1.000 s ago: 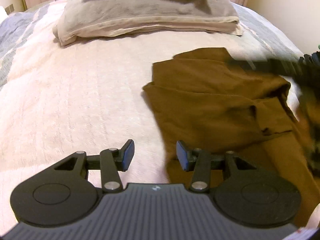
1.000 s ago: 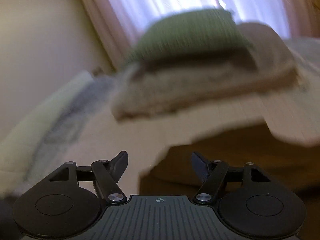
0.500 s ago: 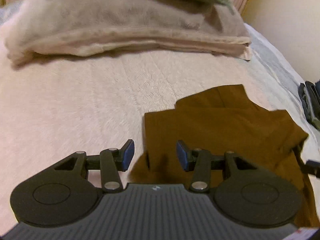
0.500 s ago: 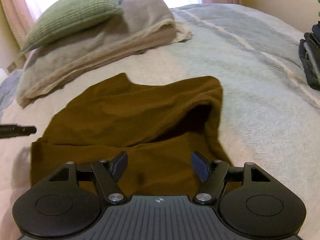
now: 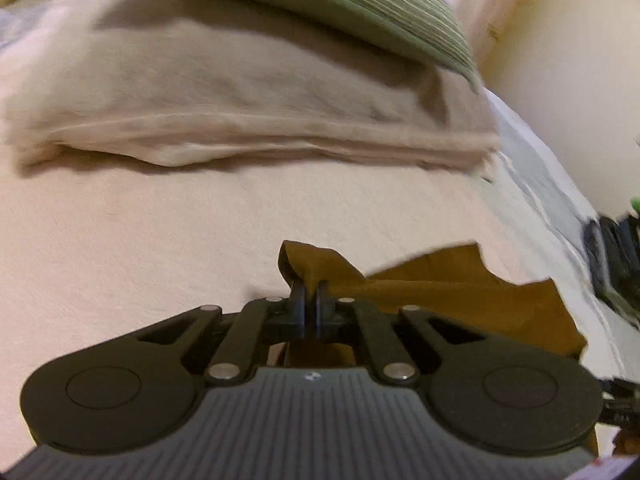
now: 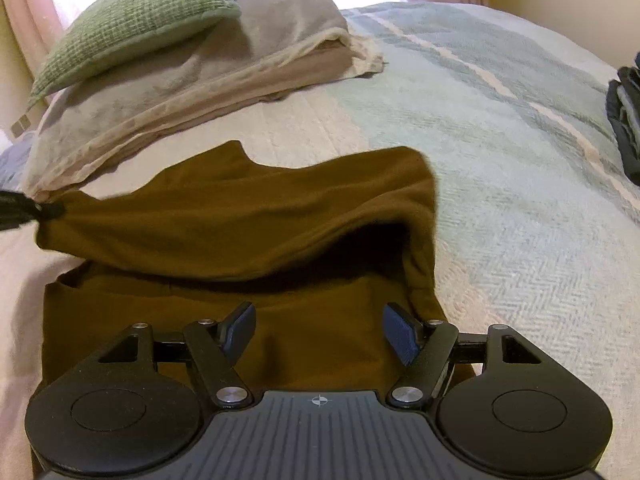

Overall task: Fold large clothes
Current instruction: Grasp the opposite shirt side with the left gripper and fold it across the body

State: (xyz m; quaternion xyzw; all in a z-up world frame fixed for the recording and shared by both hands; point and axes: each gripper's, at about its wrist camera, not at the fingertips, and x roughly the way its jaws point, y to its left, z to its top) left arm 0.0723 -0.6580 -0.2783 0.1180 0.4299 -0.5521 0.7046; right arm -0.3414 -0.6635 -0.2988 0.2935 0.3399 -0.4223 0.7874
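A brown garment lies partly folded on the bed, its upper layer lifted off the lower one so a dark gap shows between them. My left gripper is shut on the garment's far left corner, which bunches up above the pads. In the right wrist view that gripper appears at the left edge, pinching the same corner. My right gripper stands open over the garment's near right part, with nothing between its blue pads.
A beige pillow with a green cushion on top lies at the head of the bed. The striped pale blue blanket covers the right side. Dark folded clothes sit at the far right edge.
My left gripper moved forward to the garment's corner and closed on it, lifting that corner. The right gripper swung down over the garment and stays open.
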